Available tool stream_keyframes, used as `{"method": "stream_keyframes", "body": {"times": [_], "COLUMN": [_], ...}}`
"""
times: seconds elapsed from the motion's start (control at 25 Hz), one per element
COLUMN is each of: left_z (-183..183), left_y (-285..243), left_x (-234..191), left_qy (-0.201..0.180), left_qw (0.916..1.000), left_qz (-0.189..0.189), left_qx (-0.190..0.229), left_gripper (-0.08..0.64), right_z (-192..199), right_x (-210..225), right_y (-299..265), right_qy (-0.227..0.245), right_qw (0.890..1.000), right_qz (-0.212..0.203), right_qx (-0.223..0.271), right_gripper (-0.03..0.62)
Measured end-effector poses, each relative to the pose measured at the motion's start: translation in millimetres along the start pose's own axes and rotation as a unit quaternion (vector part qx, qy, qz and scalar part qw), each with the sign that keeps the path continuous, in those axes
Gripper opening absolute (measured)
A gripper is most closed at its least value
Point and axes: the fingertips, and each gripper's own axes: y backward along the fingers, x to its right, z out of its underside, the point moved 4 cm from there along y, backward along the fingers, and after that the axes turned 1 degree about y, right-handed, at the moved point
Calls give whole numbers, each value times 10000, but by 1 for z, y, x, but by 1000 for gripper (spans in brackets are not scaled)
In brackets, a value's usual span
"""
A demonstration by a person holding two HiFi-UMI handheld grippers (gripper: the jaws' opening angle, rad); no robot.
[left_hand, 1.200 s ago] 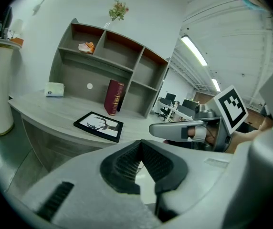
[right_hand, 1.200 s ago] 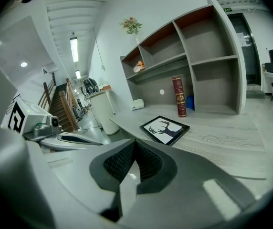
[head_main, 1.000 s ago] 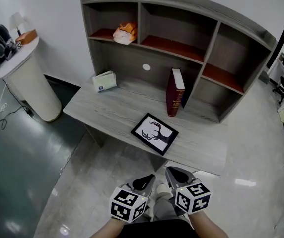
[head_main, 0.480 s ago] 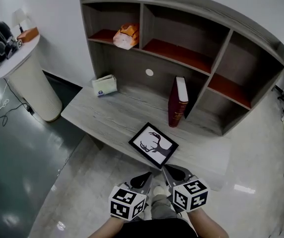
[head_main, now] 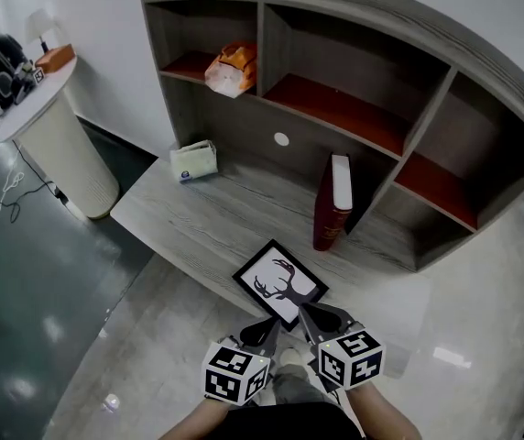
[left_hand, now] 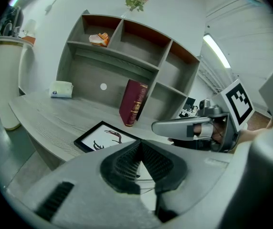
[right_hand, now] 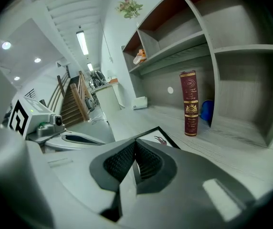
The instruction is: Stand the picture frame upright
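Shelf unit (head_main: 260,35) w/ three upper bays: only the left one holds anything, one orange-and-white item (head_main: 233,68). A blue object (right_hand: 206,111) sits in the lower right bay, behind one red book (head_main: 333,202) standing upright on the surface (head_main: 180,214), w/ one white box (head_main: 194,160) at far left. One picture frame (head_main: 280,284) lies flat at the surface's near edge, just ahead of two tools, left tool (head_main: 264,330) and right tool (head_main: 315,322), both w/ jaws pressed together, nothing btwn them.
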Motion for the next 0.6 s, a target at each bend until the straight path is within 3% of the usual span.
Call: {"method": "stream_keyframes", "body": {"times": [0.6], "left_z": [0], "left_y": [-39], "left_x": [-16], "left_qy": [429], "left_qw": [9976], "left_qz": [-527], "left_qx": [-145], "left_gripper": [12], "right_z": [-8], "right_x": [41], "right_y": [-33], "right_qy": [288], "right_qw": [9976], "right_qz": [-437], "right_qx": [-444], "right_gripper": [-2]}}
